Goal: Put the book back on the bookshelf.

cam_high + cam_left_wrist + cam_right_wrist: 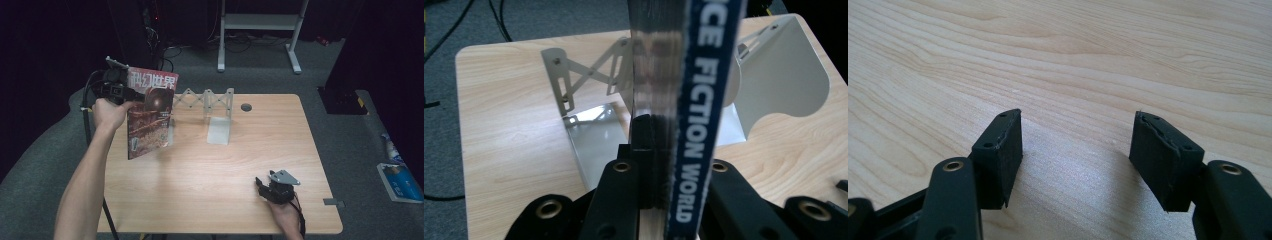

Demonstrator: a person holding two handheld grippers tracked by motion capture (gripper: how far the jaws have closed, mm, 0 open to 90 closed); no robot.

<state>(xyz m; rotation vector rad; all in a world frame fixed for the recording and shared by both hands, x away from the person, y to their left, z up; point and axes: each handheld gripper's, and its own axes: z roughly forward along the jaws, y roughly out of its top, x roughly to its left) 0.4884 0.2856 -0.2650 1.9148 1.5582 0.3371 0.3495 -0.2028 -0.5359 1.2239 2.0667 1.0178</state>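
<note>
Your left gripper (131,94) is clamped on the magazine (150,112) spine edge; it's thin and floppy, so keep hold near the spine. Right gripper (1075,150) jaws apart

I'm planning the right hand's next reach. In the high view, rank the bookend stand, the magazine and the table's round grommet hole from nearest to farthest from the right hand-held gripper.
1. Bookend stand, up-left of the right hand-held gripper, mid-table.
2. Grommet hole, straight ahead near the far edge.
3. Magazine, far left, upright in the left hand-held gripper.
</note>
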